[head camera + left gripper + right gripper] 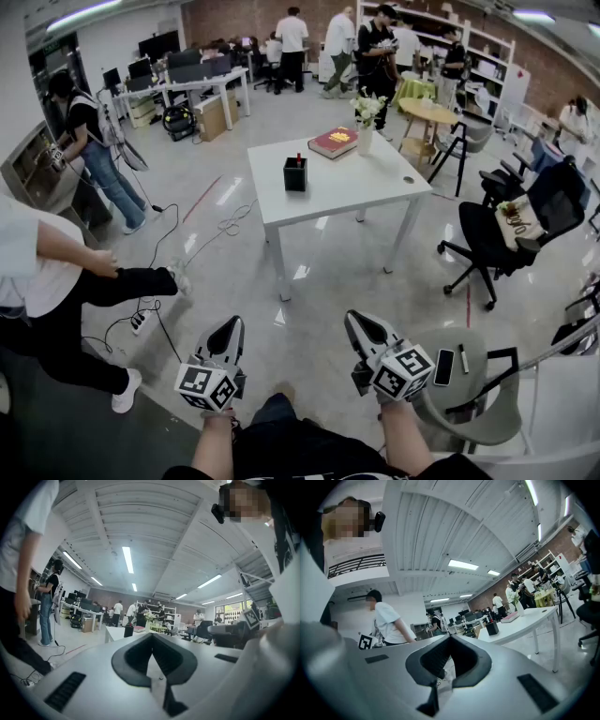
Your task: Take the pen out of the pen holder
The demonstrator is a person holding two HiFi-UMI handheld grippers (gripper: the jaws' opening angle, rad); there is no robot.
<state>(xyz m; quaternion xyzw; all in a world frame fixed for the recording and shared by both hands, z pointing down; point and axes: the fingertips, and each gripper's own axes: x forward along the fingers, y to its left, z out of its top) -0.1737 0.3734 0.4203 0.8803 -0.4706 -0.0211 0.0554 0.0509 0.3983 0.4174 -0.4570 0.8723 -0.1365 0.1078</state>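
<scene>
**Target well ahead, both tools closed and empty**

The black square pen holder [295, 175] stands near the left edge of the white table [375, 183], well ahead of both tools. The red-capped pen [299, 158] stands upright in it. The left gripper [229, 325] and right gripper [357, 320] have their jaws together on nothing, and neither looks clearly nearer. Only the pen's top shows; its shaft is hidden inside the holder.
</scene>
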